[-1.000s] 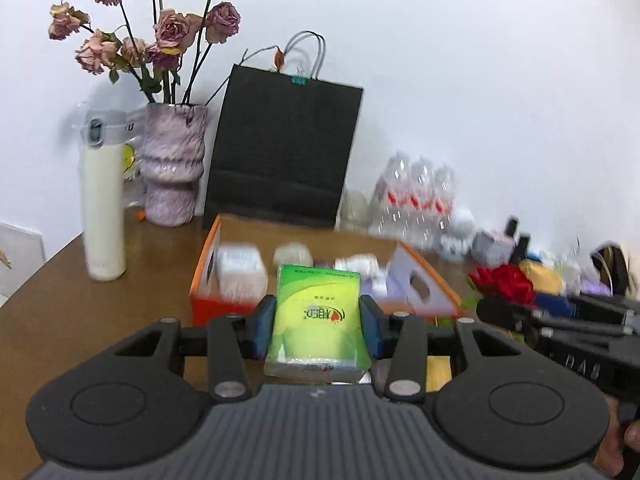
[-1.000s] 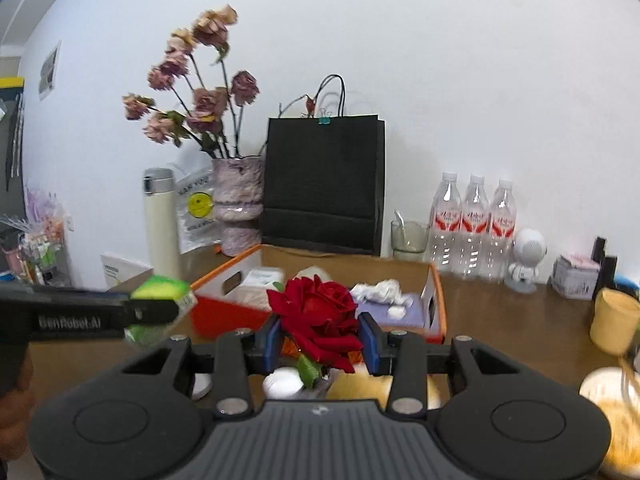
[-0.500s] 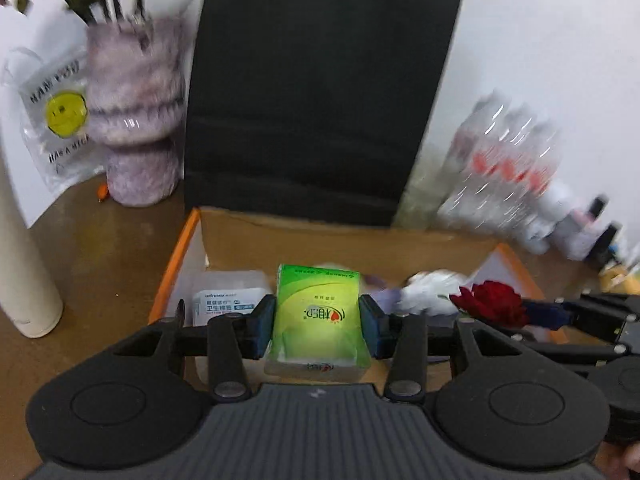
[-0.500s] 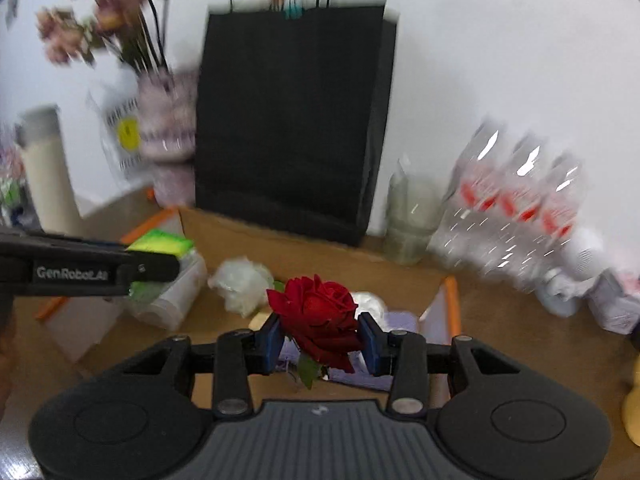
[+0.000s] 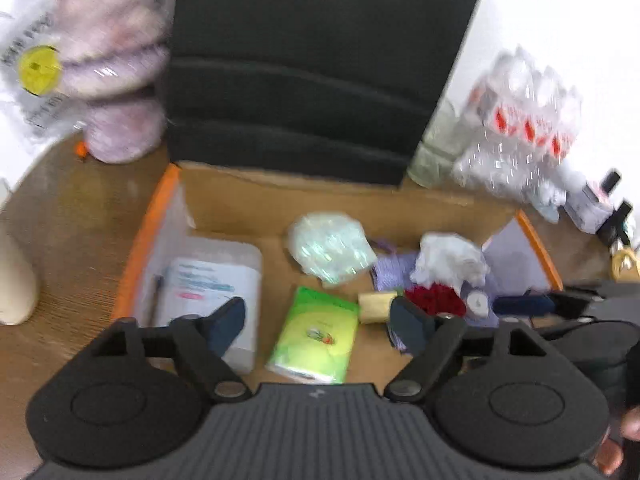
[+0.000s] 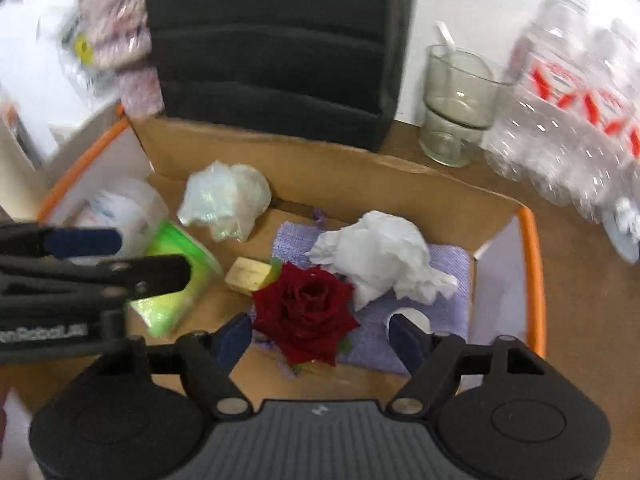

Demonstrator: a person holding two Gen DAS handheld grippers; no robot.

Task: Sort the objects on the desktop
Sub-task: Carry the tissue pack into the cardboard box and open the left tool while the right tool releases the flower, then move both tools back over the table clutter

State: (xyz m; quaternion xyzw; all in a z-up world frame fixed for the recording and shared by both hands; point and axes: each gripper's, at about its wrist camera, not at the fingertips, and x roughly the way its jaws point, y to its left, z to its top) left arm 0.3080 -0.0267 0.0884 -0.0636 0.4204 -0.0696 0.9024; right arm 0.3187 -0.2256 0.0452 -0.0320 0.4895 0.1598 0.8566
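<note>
My left gripper jaws just opened, green tissue pack released, lower centre of cardboard box. Right gripper likewise, red rose released on purple cloth.

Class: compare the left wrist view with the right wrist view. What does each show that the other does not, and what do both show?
Left wrist only: the label of the clear plastic box. Right wrist only: a glass cup with a spoon beside the black bag. Both: the cardboard box, the green tissue pack, the red rose and crumpled white paper, both tongs open.
</note>
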